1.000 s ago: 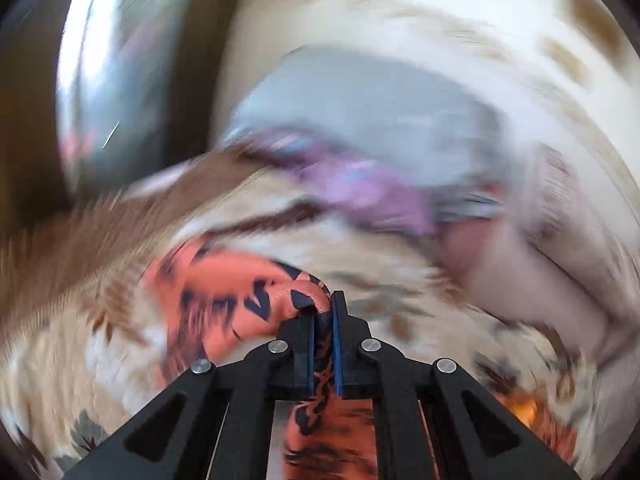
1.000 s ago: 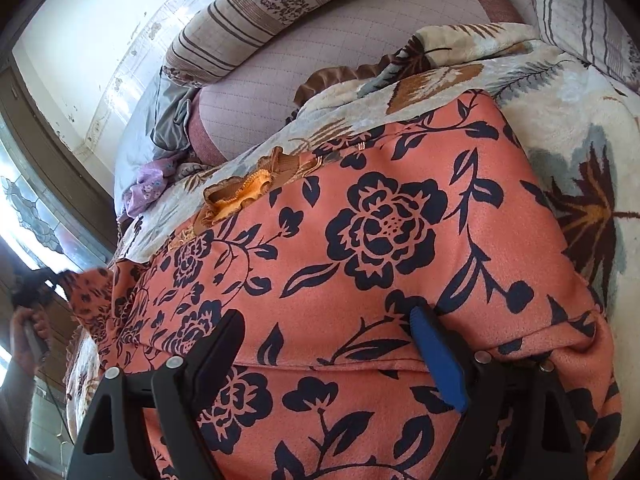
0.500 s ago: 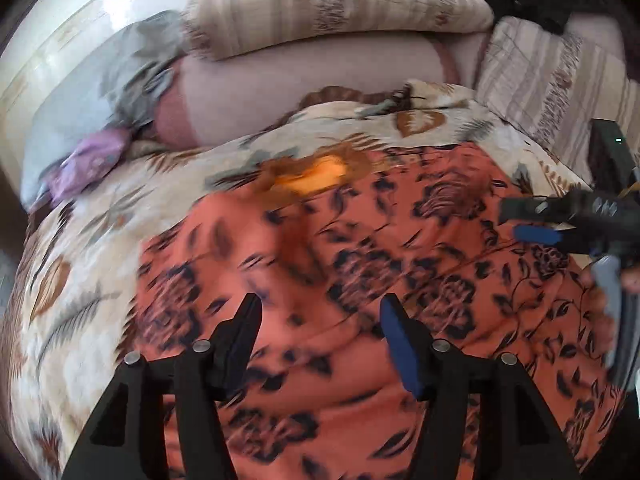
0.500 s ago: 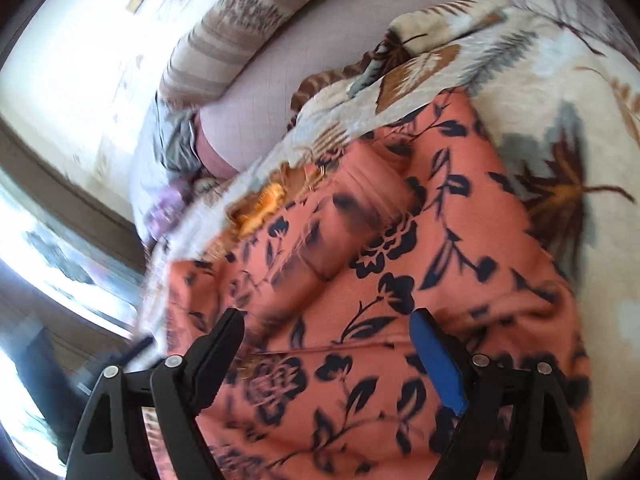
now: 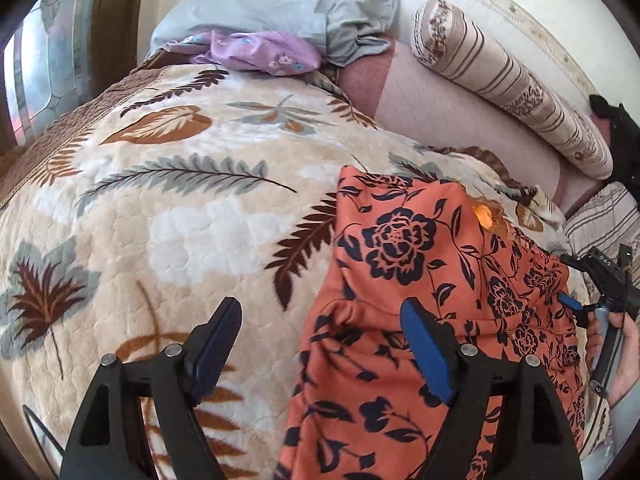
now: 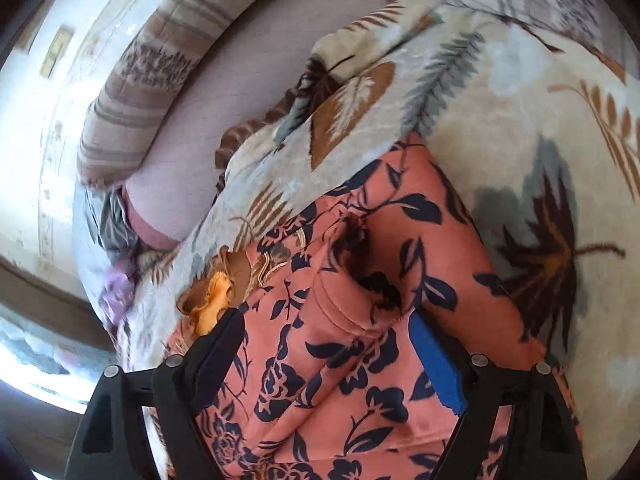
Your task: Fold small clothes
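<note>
Garment (image 5: pixel 424 280): orange floral cloth, already doubled over itself, lies on the blanket (image 5: pixel 180 216) of the bed.
Long axis: it runs from my near side away toward the bolster (image 5: pixel 516 88), a narrow strip.
Left gripper (image 5: pixel 320 352): I hold it wide open, nothing between the fingers; the cloth's left edge runs between them, with the right finger over the cloth and the left over bare blanket.
Right gripper (image 6: pixel 328 356): also spread open and empty, poised over the cloth, straddling a raised fold (image 6: pixel 352 292).
Nearer hand: I judge both are about equally close, left at the left edge, right over the middle.
Next move: likely a fold along the length, so I need the near end, which lies just below both grippers.
</note>
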A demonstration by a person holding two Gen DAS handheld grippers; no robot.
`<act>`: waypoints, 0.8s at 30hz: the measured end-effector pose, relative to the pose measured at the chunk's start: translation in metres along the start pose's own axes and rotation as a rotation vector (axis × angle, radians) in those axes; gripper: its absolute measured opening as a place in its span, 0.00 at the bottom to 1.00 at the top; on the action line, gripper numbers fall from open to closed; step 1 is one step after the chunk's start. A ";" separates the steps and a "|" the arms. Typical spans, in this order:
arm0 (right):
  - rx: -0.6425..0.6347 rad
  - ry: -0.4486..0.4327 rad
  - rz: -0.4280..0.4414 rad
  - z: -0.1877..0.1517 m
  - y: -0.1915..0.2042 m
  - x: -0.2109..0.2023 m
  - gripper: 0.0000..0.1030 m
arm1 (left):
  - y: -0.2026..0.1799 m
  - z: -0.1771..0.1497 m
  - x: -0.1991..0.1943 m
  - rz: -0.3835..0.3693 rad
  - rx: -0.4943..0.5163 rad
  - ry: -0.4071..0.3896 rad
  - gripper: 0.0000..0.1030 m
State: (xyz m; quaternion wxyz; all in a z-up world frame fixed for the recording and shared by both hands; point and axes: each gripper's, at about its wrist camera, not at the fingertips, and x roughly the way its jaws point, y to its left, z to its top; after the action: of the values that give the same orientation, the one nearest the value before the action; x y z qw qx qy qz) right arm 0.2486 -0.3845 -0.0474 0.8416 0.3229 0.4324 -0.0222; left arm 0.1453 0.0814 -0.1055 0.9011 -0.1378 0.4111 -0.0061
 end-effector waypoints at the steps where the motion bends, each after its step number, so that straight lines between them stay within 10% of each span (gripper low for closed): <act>1: -0.034 0.017 -0.014 0.001 0.004 0.005 0.83 | 0.004 -0.002 0.000 0.000 -0.002 0.000 0.80; 3: -0.105 0.065 -0.069 0.003 0.011 0.017 0.54 | 0.011 -0.004 0.000 0.001 -0.015 0.010 0.80; 4: -0.128 0.097 -0.107 0.004 0.014 0.024 0.15 | 0.014 -0.005 -0.003 -0.003 -0.023 0.010 0.80; 11: -0.402 -0.052 -0.219 0.001 0.098 -0.074 0.11 | 0.016 0.008 -0.020 0.002 0.005 -0.061 0.80; 12: -0.431 -0.108 -0.256 -0.003 0.100 -0.090 0.17 | 0.015 0.011 -0.020 0.001 0.003 -0.070 0.80; 13: -0.442 -0.143 -0.303 -0.007 0.097 -0.096 0.47 | 0.014 0.015 -0.016 0.001 0.000 -0.067 0.80; 14: -0.441 -0.099 -0.371 -0.010 0.084 -0.082 1.00 | 0.012 0.017 -0.011 -0.001 -0.001 -0.053 0.80; 17: -0.357 0.169 -0.332 -0.023 0.025 -0.027 0.94 | 0.003 0.027 0.009 -0.018 0.014 0.002 0.80; 24: -0.118 0.007 -0.055 -0.004 -0.029 -0.044 0.94 | -0.012 0.062 0.055 -0.004 0.096 0.070 0.80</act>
State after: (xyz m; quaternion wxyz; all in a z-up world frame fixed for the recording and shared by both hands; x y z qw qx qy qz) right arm 0.2092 -0.4163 -0.0315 0.8568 0.2606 0.4445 -0.0185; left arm 0.2287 0.0778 -0.1047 0.8917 -0.0948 0.4414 -0.0326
